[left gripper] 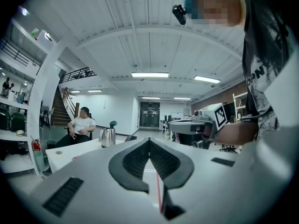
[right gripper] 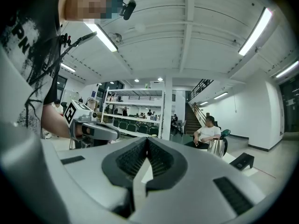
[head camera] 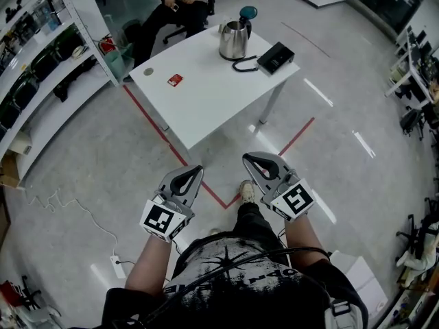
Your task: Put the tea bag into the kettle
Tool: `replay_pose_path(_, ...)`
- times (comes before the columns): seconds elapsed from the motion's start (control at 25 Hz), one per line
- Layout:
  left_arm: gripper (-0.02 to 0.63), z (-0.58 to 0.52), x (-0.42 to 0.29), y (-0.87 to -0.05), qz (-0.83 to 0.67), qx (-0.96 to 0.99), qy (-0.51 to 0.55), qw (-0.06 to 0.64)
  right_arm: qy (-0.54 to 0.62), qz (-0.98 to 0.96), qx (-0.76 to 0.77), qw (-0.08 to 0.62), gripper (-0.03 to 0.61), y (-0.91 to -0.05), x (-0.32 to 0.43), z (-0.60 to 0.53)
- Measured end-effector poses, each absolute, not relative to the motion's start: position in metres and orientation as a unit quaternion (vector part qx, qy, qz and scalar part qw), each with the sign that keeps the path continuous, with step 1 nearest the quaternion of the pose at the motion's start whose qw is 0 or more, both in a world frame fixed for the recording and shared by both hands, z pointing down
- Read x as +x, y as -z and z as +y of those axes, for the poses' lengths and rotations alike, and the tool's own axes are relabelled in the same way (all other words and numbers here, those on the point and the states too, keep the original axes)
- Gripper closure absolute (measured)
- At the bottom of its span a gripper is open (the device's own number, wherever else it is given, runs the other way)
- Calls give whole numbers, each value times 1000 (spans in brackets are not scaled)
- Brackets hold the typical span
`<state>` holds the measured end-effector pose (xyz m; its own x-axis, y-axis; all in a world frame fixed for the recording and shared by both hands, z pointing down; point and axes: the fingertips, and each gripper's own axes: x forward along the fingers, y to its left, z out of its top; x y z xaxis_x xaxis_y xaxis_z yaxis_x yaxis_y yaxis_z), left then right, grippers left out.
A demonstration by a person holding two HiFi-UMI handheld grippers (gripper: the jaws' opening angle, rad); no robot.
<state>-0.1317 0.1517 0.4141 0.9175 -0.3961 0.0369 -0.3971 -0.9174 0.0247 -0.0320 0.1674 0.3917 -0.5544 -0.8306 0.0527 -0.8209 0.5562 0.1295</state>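
Staircase (left gripper: pixel 58 110) (gripper views only), kettle (head camera: pixel 234 40)

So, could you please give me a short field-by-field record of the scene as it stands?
left gripper: shut, empty, short of the table
right gripper: shut, empty, beside the left gripper
tea bag: red, lying on the table, untouched
kettle: steel, at the table's far end, beside a black box
bystander: seated behind the table

Seated person (head camera: pixel 180 5) cut off by the top edge, red packet (head camera: pixel 175 80) on bench (head camera: pixel 206 98) too small to identify, kettle (head camera: pixel 233 40) interior hidden.
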Motion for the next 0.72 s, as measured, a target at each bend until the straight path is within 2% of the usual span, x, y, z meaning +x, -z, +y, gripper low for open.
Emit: replay_pose_path(0.72,603,16,-14,-404,-315,948,-36,14,36,-925,376,43,568,-385,99,19)
